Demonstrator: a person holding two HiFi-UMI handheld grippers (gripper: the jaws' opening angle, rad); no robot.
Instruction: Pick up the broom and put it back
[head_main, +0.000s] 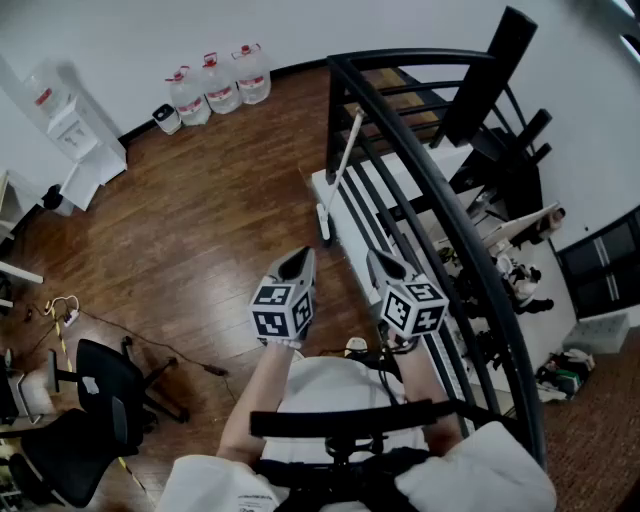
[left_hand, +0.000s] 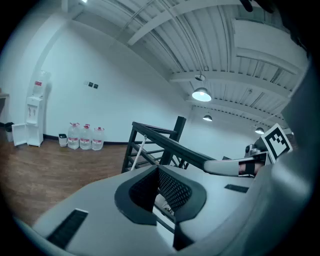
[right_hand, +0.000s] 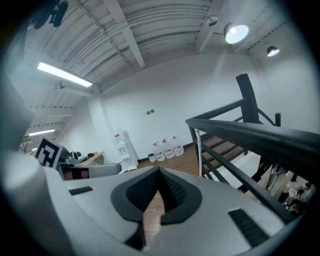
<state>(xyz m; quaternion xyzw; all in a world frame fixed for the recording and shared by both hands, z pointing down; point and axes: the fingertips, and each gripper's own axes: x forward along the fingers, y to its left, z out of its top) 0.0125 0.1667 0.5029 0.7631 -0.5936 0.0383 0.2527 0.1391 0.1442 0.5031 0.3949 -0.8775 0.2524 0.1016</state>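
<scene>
The broom (head_main: 340, 166) has a long white handle and leans upright against the black stair railing (head_main: 455, 215), ahead of both grippers; its lower end rests by the wooden floor's edge. The left gripper view shows the broom (left_hand: 138, 151) against the railing, and the right gripper view shows the broom (right_hand: 199, 150) as a pale stick. My left gripper (head_main: 300, 260) is shut and holds nothing, well short of the broom. My right gripper (head_main: 381, 260) is beside it, jaw tips together, also holding nothing. Both point forward and slightly down.
Three water bottles (head_main: 220, 85) and a white water dispenser (head_main: 72, 132) stand by the far wall. A black office chair (head_main: 95, 400) and a cable (head_main: 150, 340) lie at the left on the wood floor. Clutter (head_main: 510, 270) shows beyond the railing.
</scene>
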